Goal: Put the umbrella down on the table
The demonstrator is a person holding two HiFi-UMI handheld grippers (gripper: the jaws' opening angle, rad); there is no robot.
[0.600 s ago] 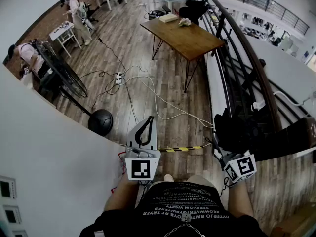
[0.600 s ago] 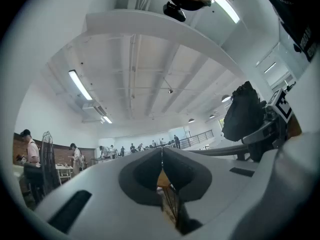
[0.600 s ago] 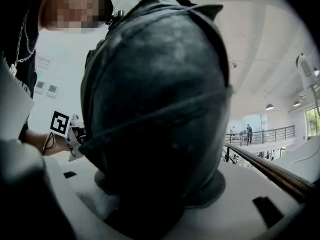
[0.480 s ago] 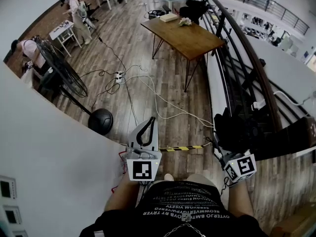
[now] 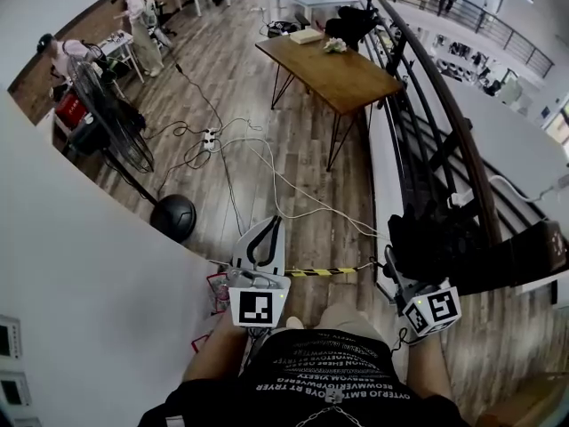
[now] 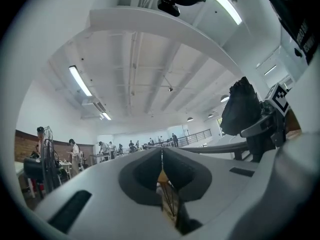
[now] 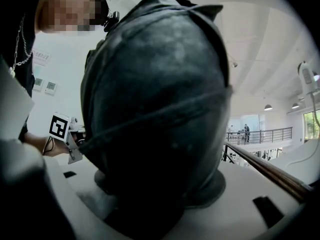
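Note:
A black folded umbrella (image 5: 434,238) (image 7: 155,104) sits in my right gripper (image 5: 416,278), low on the right of the head view; the jaws stand wide and shut on its bundled cloth. In the right gripper view it hides nearly everything, fingertips included. It also shows at the right of the left gripper view, umbrella (image 6: 242,109). My left gripper (image 5: 264,238) (image 6: 161,155) is held level in front of my body, jaws together with nothing between them. The long wooden table (image 5: 336,68) stands well ahead on the plank floor.
White cables and a power strip (image 5: 212,138) trail over the floor between me and the table. A standing fan (image 5: 111,132) with a round black base (image 5: 172,217) is on the left. A dark railing (image 5: 444,105) runs along the right. Yellow-black tape (image 5: 324,271) crosses the floor. People (image 5: 142,20) work at the far left.
The head view has shifted slightly, so the fan and floor sit a little farther left. Both grippers stay in front of my body, the umbrella still gripped.

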